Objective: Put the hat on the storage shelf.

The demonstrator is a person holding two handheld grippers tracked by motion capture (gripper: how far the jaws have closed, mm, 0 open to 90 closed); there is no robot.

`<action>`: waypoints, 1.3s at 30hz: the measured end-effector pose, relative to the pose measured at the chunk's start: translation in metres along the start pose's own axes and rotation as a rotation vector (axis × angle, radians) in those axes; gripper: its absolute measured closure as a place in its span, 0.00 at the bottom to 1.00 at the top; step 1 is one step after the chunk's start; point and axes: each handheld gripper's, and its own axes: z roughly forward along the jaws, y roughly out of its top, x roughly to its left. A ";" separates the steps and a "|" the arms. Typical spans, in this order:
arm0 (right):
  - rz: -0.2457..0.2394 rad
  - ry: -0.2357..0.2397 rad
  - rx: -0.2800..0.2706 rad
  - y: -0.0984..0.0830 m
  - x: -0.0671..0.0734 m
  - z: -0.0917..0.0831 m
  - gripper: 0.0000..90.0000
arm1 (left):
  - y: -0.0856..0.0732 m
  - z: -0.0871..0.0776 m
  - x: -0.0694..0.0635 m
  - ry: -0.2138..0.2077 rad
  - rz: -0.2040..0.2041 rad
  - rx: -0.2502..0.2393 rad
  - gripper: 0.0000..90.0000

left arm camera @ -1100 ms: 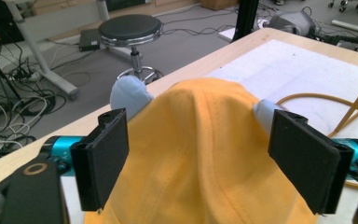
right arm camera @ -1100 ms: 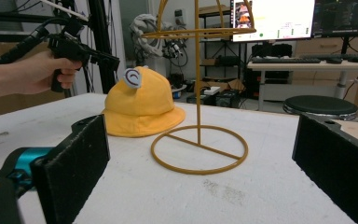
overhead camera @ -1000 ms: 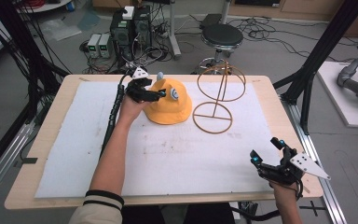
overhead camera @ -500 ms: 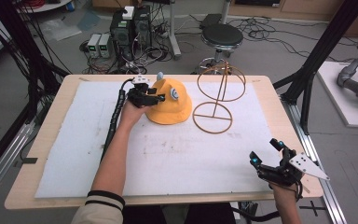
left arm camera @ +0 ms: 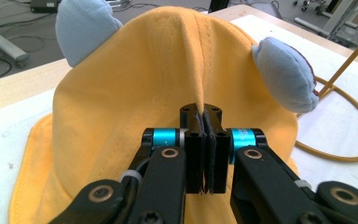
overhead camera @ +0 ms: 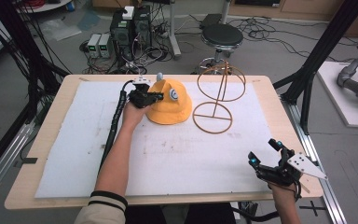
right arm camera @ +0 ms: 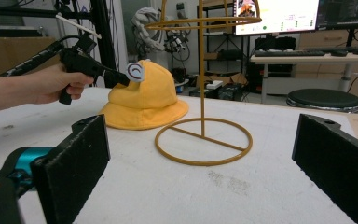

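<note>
The left gripper (overhead camera: 156,97) has its fingers (left arm camera: 196,154) pressed fully together on a pinched ridge of cloth on the yellow hat (overhead camera: 170,108), which sits on the white mat of the desk (overhead camera: 37,140). In the left gripper view the fold of fabric rises straight up out of the shut fingers toward the crown, with one pale blue ear (left arm camera: 81,28) up and to the left of them and the other (left arm camera: 284,74) to the right. The brim lies flat on the mat below the fingers.

The wire hat stand (overhead camera: 219,100) stands just beyond the hat, on the far side from the left gripper; its ring base touches or nearly touches the brim, though I cannot tell which. The right gripper (overhead camera: 268,156) hovers well away near the desk's front edge, fingers (right arm camera: 74,163) spread wide with nothing between them, looking across at the stand and hat.

The step in hand looks like lifting the hat to set it on the stand. To do it well, keep the pinch firm, since only a thin fold is caught and it could slip. Raise the hat straight up until the brim clears the stand's top hoop, then carry it across and lower the crown squarely over the hoop. The free gripper could steady the base ring so the light stand does not tip.
</note>
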 end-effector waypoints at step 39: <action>-0.001 -0.002 0.013 -0.001 0.001 0.003 0.04 | 0.036 -0.074 -0.022 0.087 0.035 -0.354 0.98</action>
